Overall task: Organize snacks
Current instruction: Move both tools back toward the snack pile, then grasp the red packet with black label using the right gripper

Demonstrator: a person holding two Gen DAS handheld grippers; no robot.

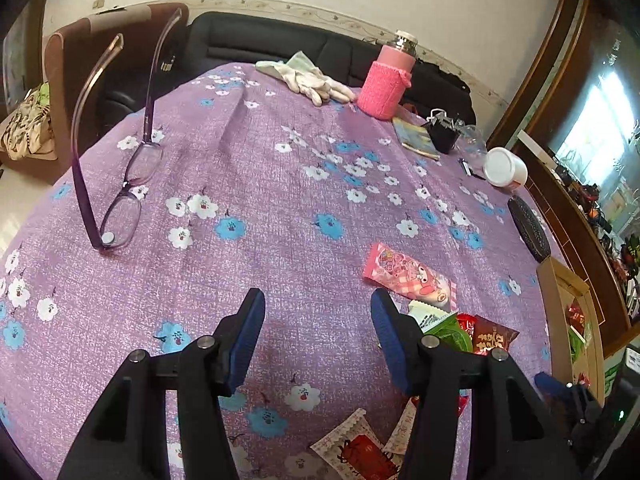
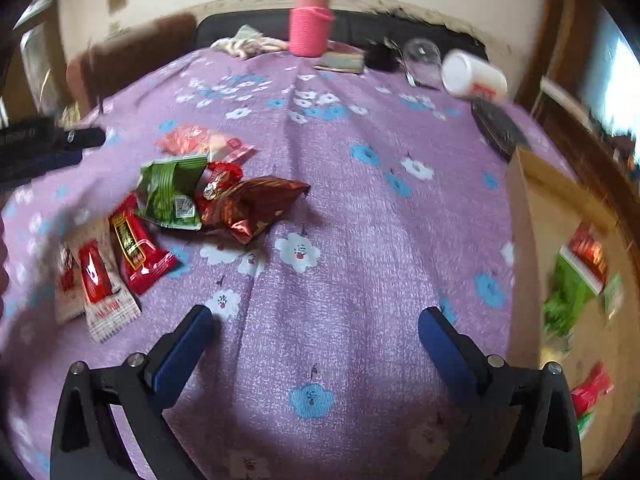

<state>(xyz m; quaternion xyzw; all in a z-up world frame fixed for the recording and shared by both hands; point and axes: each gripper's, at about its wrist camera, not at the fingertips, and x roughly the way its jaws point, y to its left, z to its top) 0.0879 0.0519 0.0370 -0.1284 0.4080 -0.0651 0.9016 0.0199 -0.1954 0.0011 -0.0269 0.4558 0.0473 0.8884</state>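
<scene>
- Our left gripper [image 1: 318, 304] has its fingers apart, nothing between them, over the purple flowered table [image 1: 260, 152].
- Our right gripper [image 2: 316, 318] has its fingers spread wide and empty.
- The snack packets [image 2: 180, 208] lie heaped to its left; more sit in the cardboard box [image 2: 520, 216] at its right.
- A pink wafer packet [image 1: 408, 274] lies just beyond the left fingers.

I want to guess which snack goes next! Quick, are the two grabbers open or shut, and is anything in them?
Left gripper: open, nothing between its pads.
Right gripper: wide open, nothing between its pads.
</scene>
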